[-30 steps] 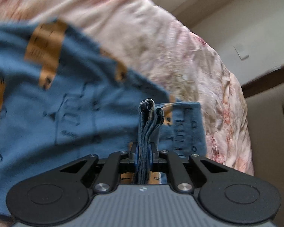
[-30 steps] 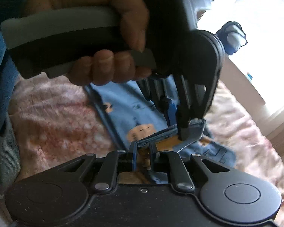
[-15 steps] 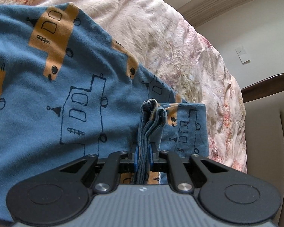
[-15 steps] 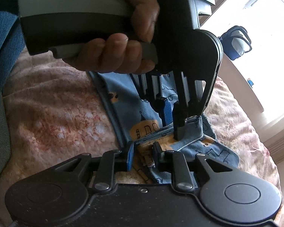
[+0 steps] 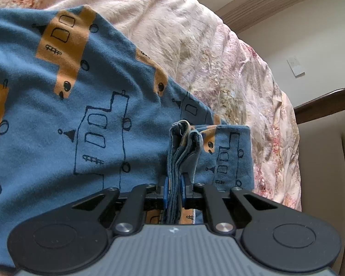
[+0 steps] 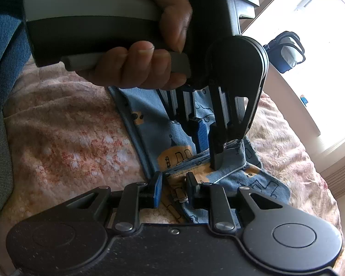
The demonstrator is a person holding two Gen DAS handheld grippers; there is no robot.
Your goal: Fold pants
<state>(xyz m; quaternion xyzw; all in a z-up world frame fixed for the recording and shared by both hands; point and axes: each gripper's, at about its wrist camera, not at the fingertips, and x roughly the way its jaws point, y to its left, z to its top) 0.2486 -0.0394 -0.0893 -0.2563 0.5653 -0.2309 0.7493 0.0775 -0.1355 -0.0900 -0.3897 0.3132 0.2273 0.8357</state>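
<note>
Right wrist view: right gripper (image 6: 172, 189) fingers now parted, blue pads clear of cloth; a second ago clenched on pants (image 6: 149, 124) edge. Release suggests this side of fold laid down. Left gripper (image 6: 210, 146) at 1 o'clock, fingers pinching stacked hem. Left wrist view: left gripper (image 5: 173, 189) grasps layered hem as before; pants (image 5: 57, 115) spread flatter on bed quilt (image 5: 207, 46), from 9 to 12 o'clock.
</note>
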